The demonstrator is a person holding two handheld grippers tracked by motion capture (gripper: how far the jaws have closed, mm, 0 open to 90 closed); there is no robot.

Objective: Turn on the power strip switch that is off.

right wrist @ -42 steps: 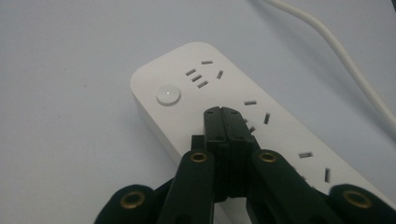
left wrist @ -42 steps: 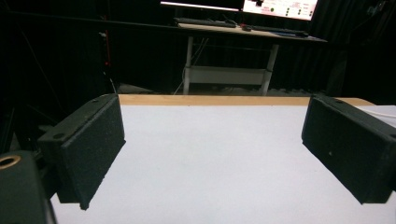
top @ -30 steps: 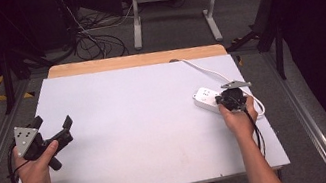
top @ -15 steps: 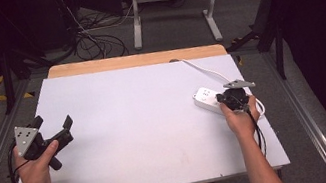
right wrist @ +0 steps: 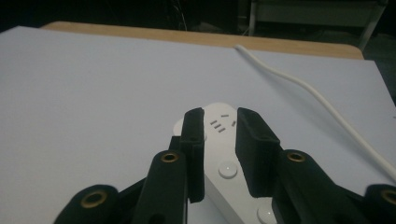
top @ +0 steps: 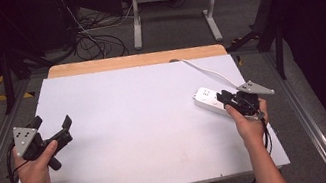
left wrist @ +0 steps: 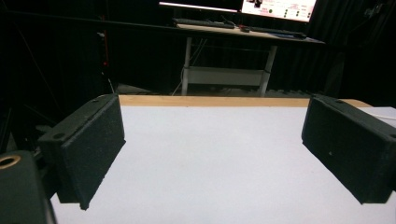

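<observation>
While the left gripper (top: 51,129) hovers with jaws wide apart over the white table (top: 130,117), the right gripper (right wrist: 219,135) sits low over a white plastic power strip (right wrist: 224,154) near the table's right edge — jaws narrowly parted, holding nothing. Closing off-centre could push the strip sideways, and its white cord (right wrist: 317,102) might drag.

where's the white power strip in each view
High view: the white plastic power strip lies at the table's right side, at the tips of the right hand-held gripper.
Left gripper view: a small white bit at the right edge may be it or its cord; I cannot tell.
Right gripper view: bottom centre, under the jaws.
Shared landmark: the wooden strip along the table's far edge.
</observation>
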